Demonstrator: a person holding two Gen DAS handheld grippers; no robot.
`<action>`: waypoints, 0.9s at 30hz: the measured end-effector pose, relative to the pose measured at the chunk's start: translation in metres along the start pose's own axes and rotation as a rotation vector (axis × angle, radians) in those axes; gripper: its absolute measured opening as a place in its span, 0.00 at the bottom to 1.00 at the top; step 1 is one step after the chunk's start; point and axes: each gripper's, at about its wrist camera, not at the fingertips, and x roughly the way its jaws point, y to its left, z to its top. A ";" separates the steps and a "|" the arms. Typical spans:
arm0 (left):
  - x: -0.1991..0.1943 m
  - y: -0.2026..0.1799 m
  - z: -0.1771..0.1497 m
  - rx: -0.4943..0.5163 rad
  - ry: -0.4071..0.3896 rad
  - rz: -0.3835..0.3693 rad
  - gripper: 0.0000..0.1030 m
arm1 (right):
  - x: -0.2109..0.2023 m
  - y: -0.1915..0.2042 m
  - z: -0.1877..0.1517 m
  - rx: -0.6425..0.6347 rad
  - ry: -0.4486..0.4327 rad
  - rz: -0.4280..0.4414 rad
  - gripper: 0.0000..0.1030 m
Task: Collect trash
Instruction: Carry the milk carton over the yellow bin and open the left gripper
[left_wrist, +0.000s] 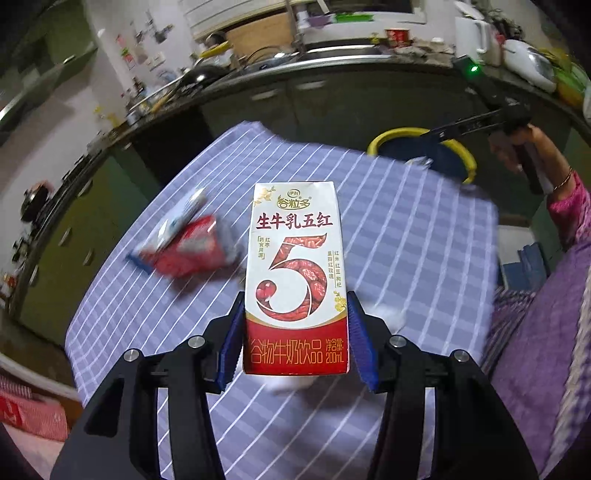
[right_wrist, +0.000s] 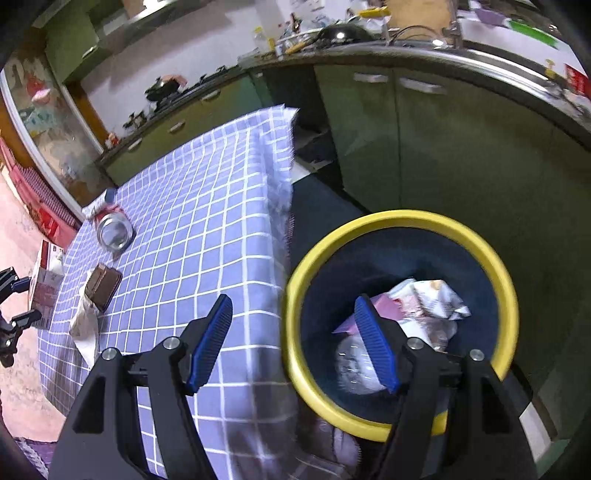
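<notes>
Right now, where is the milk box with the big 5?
The milk carton is clamped in the left gripper, above the checked tablecloth, right of the red wrapper.

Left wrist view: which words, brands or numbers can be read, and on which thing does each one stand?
All on the milk carton held in the left gripper:
"谷粒多"
"生牛乳五红"
"5"
"谷物牛奶饮品"
"净含量 200mL"
The carton's small side columns are too small to read.
The red wrapper on the tablecloth is too blurred.
</notes>
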 end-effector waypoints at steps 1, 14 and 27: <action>0.000 -0.007 0.007 0.009 -0.007 -0.014 0.50 | -0.005 -0.005 -0.001 0.008 -0.010 -0.006 0.63; 0.074 -0.122 0.151 0.176 -0.052 -0.260 0.50 | -0.078 -0.092 -0.032 0.173 -0.129 -0.105 0.63; 0.208 -0.183 0.246 0.171 0.048 -0.299 0.51 | -0.095 -0.150 -0.060 0.304 -0.155 -0.137 0.64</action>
